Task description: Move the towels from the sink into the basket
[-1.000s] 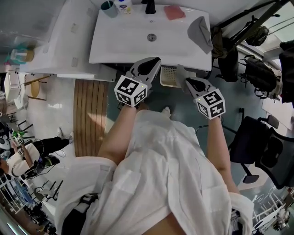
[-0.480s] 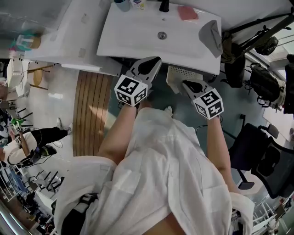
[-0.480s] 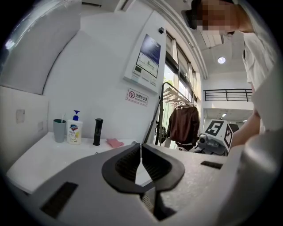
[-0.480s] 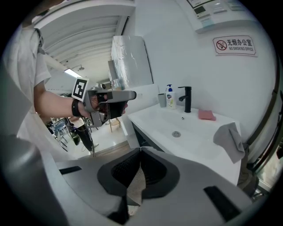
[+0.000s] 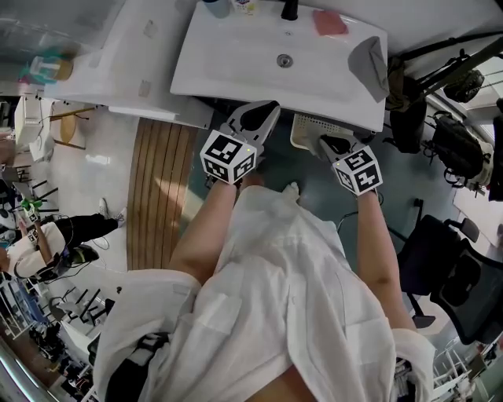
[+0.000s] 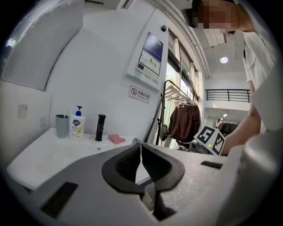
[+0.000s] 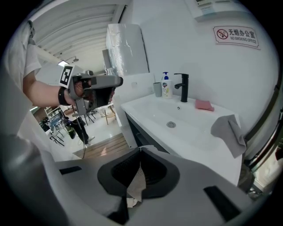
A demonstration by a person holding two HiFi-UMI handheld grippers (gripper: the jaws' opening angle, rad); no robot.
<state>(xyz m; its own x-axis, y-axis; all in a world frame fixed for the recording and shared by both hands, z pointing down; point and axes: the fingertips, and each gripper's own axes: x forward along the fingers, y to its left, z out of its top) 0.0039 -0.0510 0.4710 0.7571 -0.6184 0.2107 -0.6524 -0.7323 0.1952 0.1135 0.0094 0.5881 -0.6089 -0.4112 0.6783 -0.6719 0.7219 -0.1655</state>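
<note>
Grey towel (image 5: 369,64), head view: draped over the right rim of the sink (image 5: 236,74), long axis front to back along that rim. Pink towel (image 5: 330,22): folded flat at the back beside the tap (image 5: 289,9), long axis side to side. Basket (image 5: 309,127): below the sink's front edge, between the left gripper (image 5: 266,111) and the right gripper (image 5: 330,143); what it holds cannot be read from here. Progress, as I judge it: two towels remain at the sink, so most of the job is left.

Left gripper view: fingers pressed together at the tips, nothing between them. The pink towel (image 6: 117,139) lies well apart, on the far side of the sink.

Right gripper view: fingers pressed together. A beige textured strip (image 7: 135,185) shows in the slot under the tips; I cannot tell whether it is pinched cloth or the basket below. The grey towel (image 7: 227,130) drops one corner over the near rim, pointing downward.
</note>
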